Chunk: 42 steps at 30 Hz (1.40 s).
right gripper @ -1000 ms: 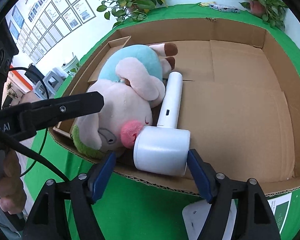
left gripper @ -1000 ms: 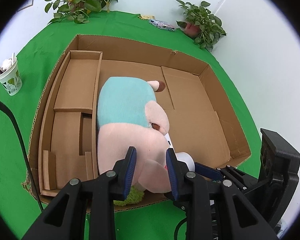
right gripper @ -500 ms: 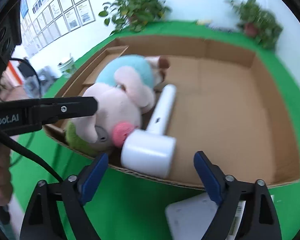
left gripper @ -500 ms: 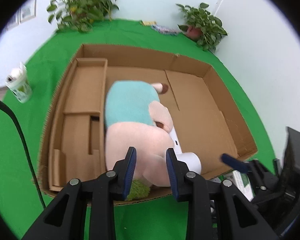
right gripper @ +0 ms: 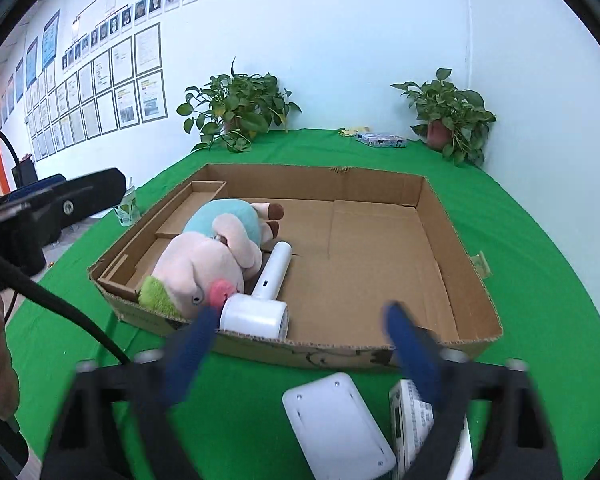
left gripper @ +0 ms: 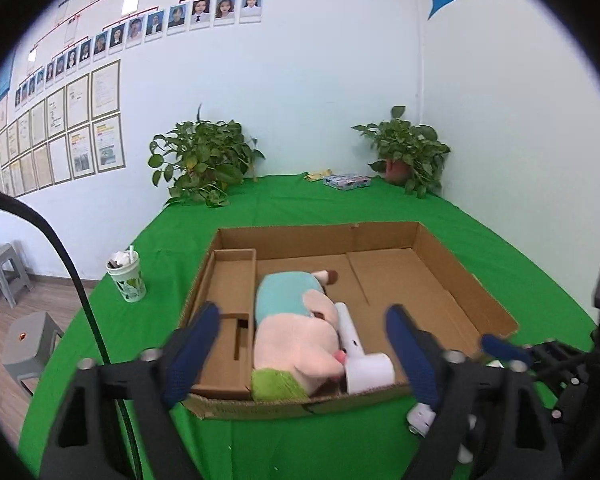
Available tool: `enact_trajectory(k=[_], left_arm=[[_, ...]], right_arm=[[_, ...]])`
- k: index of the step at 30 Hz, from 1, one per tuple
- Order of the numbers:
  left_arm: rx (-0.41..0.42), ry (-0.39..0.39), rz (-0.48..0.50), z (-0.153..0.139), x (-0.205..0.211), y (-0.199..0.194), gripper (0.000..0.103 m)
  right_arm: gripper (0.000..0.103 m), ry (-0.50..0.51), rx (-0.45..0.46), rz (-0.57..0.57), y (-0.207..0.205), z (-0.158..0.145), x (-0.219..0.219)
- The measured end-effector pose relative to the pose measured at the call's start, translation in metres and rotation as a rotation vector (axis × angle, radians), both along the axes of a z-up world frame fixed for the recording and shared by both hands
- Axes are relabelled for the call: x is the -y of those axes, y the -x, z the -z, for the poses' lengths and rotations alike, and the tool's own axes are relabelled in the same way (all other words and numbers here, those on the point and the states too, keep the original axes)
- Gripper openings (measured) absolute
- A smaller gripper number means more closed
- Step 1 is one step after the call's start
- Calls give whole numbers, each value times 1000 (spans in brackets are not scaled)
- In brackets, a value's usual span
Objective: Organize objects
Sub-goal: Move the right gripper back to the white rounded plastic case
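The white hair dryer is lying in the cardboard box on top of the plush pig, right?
Not quite. The white hair dryer does lie in the cardboard box, but beside the plush pig, not on top of it. Its handle runs along the pig's side on the box floor. The right wrist view shows this best.

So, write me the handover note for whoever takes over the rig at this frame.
Left gripper: open, empty, jaws just opened, backed off the cardboard box.
Right gripper: fingers apart, empty, jaws have just been closing.
Done: plush pig and white hair dryer lie side by side in the box.
Left: white flat device and labelled box on the green cloth in front.
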State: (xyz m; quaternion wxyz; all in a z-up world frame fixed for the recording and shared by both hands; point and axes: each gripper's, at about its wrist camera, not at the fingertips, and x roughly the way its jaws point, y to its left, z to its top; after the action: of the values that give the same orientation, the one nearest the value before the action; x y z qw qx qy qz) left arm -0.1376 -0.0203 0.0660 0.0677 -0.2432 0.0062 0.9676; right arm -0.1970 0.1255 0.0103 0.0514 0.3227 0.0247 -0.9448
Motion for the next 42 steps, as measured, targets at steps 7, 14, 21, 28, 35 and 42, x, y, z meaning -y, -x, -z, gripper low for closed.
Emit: enact_trajectory(k=[7,14,21,28,35,42], left_arm=[[81,17,3,15,-10,-22,8],[-55,13,-59,-3,-17,-55,84],[-61,19,-66,-5,-19,-73,84],[-70,1,-34,-5,-27,-82,84],[-46,-5,-18,1,-31,-80,84],[11,-36,-5,9,-22,-64,84]], right_arm=[[62,-23,-22,17,-29,5,-6],[95,4,-68,-12,-59,-6,-20],[97,34,-120,-36,-92,-17,-25],[97,-11,-195,-49,-124,-29,-26],[98,1,-200,-21,-134,-35,-39],[98,33,-197,-84,-125,-31,-44]])
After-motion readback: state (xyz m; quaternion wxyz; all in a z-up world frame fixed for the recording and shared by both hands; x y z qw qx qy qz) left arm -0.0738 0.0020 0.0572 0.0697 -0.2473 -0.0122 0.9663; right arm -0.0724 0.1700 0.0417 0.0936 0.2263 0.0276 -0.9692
